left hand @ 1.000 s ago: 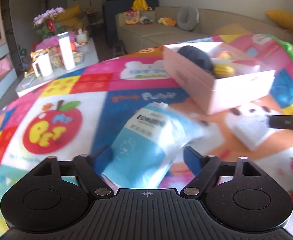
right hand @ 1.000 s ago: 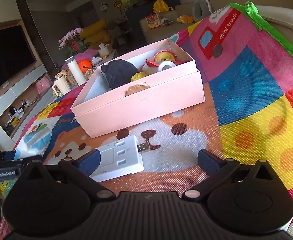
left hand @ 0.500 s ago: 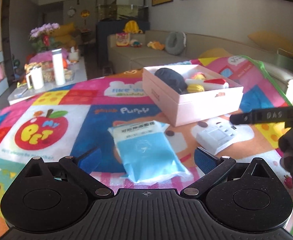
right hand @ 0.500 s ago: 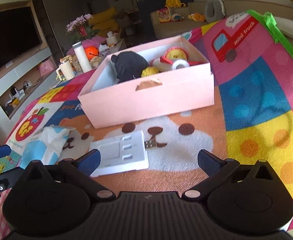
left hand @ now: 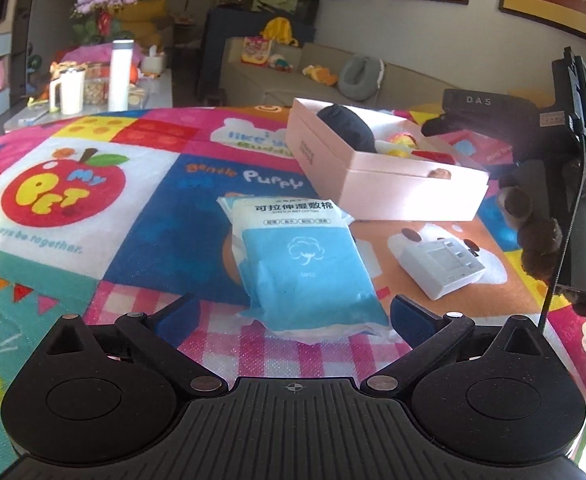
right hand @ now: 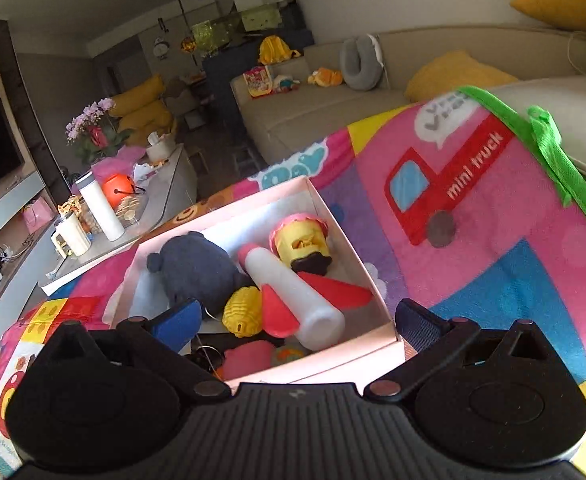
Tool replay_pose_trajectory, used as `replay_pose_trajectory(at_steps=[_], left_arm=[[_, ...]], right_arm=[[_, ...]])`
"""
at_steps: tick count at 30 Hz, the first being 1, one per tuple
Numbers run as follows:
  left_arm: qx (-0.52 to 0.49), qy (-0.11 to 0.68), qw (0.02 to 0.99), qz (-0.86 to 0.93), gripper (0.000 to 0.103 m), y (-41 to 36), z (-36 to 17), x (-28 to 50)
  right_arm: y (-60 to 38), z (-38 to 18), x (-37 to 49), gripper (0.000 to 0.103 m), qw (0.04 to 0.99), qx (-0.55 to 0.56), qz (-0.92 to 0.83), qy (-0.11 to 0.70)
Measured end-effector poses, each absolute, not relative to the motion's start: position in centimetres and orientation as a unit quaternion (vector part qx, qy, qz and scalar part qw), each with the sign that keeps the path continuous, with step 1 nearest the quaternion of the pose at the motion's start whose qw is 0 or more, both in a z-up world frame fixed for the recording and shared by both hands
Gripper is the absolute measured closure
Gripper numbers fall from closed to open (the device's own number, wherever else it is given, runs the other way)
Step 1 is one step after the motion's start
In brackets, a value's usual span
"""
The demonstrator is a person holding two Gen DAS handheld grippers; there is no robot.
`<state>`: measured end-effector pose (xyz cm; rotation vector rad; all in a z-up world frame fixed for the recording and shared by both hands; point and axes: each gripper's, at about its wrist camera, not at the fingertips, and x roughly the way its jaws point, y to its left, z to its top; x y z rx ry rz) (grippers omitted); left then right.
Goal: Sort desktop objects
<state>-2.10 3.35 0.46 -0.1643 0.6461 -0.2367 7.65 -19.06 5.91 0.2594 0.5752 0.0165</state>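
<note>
The blue-and-white soft plastic pack of wet cotton pads [left hand: 305, 264] lies flat on the colourful cartoon-printed play mat [left hand: 93, 184] that covers the worktop, straight ahead of the left tool [left hand: 293, 314] and reaching in between its blue-padded fingertips [left hand: 177, 316]. That tool stands wide, its pads clear of the pack on both sides. Ahead and to its right sits a white flat plastic USB hub [left hand: 441, 264], and beyond that the pale pink cardboard box [left hand: 389, 188].

The right tool [right hand: 299, 322] hangs over the near end of the same box [right hand: 321, 364], also spread wide and holding nothing. Directly under and ahead of it, inside the box, lie a dark navy plush toy [right hand: 201, 272], a white cylinder tube [right hand: 293, 292], a small yellow ridged toy [right hand: 243, 312] and a yellow-and-pink round toy [right hand: 301, 240].
</note>
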Motion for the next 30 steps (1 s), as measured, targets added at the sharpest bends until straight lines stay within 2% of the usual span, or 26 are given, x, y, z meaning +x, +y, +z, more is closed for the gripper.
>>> replay_pose_trajectory(at_steps=[5, 10, 18, 25, 30], left_arm=[[-0.09, 0.315, 0.938, -0.117, 0.0, 3.6, 0.4, -2.2], [-0.094, 0.317, 0.937, -0.116, 0.0, 3.6, 0.3, -2.1], [-0.088, 0.319, 0.937, -0.112, 0.0, 3.4, 0.2, -2.0], [-0.081, 0.321, 0.937, -0.109, 0.0, 3.2, 0.2, -1.9], [-0.081, 0.321, 0.937, -0.109, 0.0, 3.2, 0.2, -1.9]], right_arm=[[-16.5, 5.9, 8.5, 0.0, 0.948, 0.109, 0.077, 0.288], [-16.8, 6.3, 5.6, 0.0, 0.959, 0.067, 0.061, 0.269], [-18.0, 3.9, 4.0, 0.0, 0.953, -0.057, -0.018, 0.296], [-19.0, 3.2, 6.8, 0.0, 0.953, -0.058, -0.079, 0.287], [-20.9, 3.0, 3.9, 0.0, 0.949, 0.005, -0.013, 0.315]])
